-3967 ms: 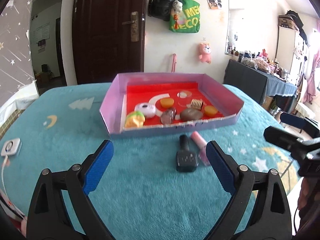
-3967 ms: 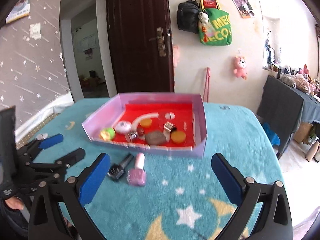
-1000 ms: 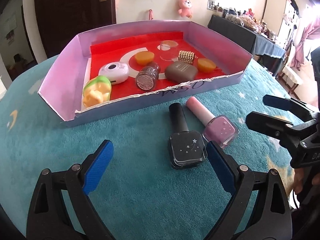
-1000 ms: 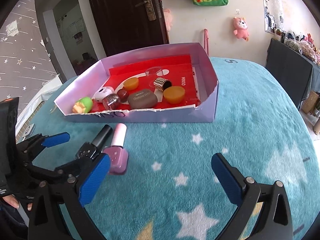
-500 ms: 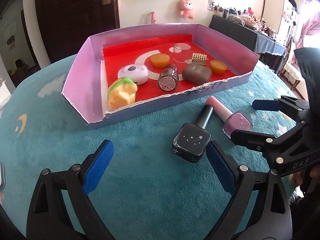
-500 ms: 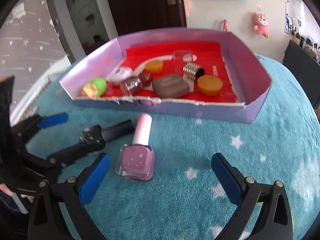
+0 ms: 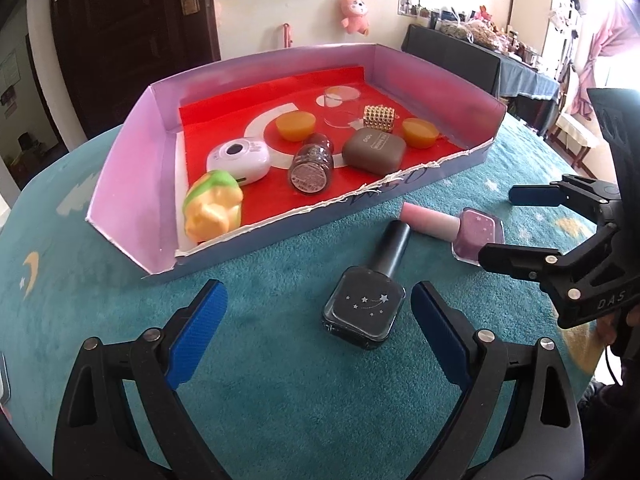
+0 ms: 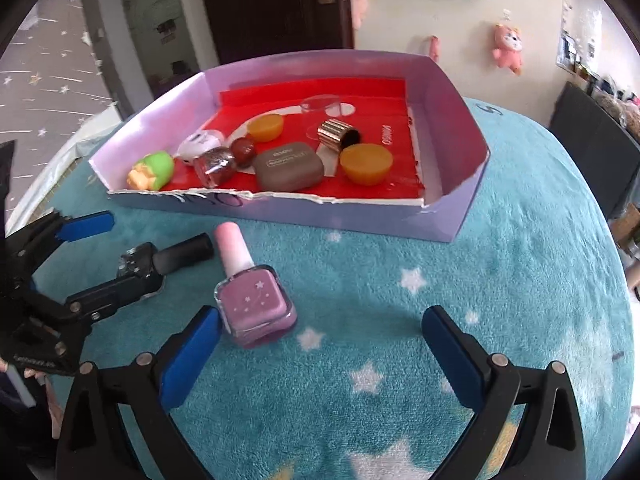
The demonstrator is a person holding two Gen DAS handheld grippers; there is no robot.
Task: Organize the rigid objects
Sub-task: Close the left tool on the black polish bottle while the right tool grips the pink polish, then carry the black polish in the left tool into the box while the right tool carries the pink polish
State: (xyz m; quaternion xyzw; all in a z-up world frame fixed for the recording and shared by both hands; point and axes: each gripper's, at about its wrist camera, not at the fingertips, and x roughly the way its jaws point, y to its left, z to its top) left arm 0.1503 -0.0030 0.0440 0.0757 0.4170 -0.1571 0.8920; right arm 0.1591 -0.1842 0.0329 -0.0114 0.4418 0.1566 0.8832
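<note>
Left gripper (image 7: 316, 324) spread wide, empty.
Black bottle (image 7: 366, 300) between pads, toward right pad; cap pts to tray (image 7: 132, 184).

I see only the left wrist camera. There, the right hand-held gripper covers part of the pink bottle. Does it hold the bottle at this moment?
Observer: No. In the right wrist view the right hand-held gripper is open. The pink bottle lies flat on the blanket, whole and unclamped, close to the left finger.
Operator: Thank you. And the gold thing in the box, what shape has it?
Observer: The gold thing is a ribbed tube lying on its side. Its dark end points toward the right wall of the box.
</note>
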